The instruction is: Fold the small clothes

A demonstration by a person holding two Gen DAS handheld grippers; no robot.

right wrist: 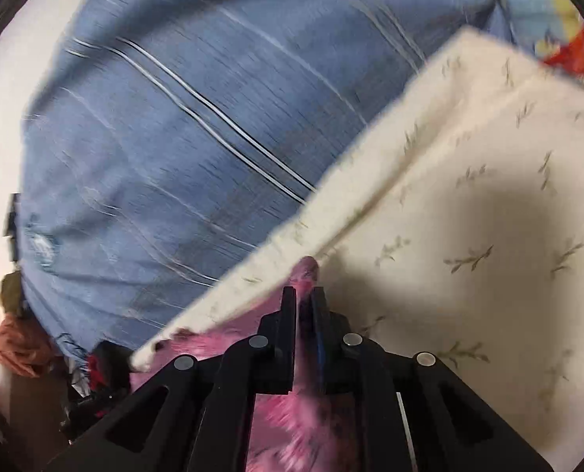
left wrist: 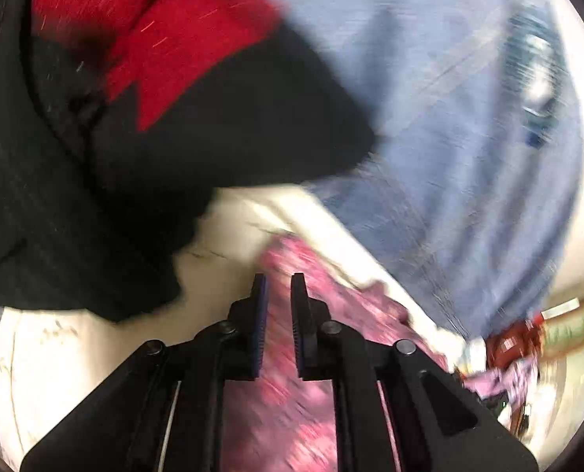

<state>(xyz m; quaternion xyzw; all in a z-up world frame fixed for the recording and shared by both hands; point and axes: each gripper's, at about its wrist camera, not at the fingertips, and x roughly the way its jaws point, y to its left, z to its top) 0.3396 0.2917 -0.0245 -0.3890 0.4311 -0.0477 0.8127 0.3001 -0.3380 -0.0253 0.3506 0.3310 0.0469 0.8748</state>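
Note:
A small pink patterned garment [left wrist: 292, 385] hangs stretched between my two grippers above a cream bed sheet with a leaf print [right wrist: 469, 236]. My left gripper [left wrist: 278, 287] is shut on one edge of it, and the cloth runs between the fingers and off to the right. My right gripper [right wrist: 304, 295] is shut on another edge of the pink garment [right wrist: 300, 432], with a bit of cloth poking out past the fingertips. Both views are blurred by motion.
A person in a blue striped shirt [right wrist: 174, 137] stands close behind the bed edge, also in the left wrist view [left wrist: 449, 137]. A black and red garment pile [left wrist: 115, 137] lies at the left. More clothes [left wrist: 508, 346] sit at the far right.

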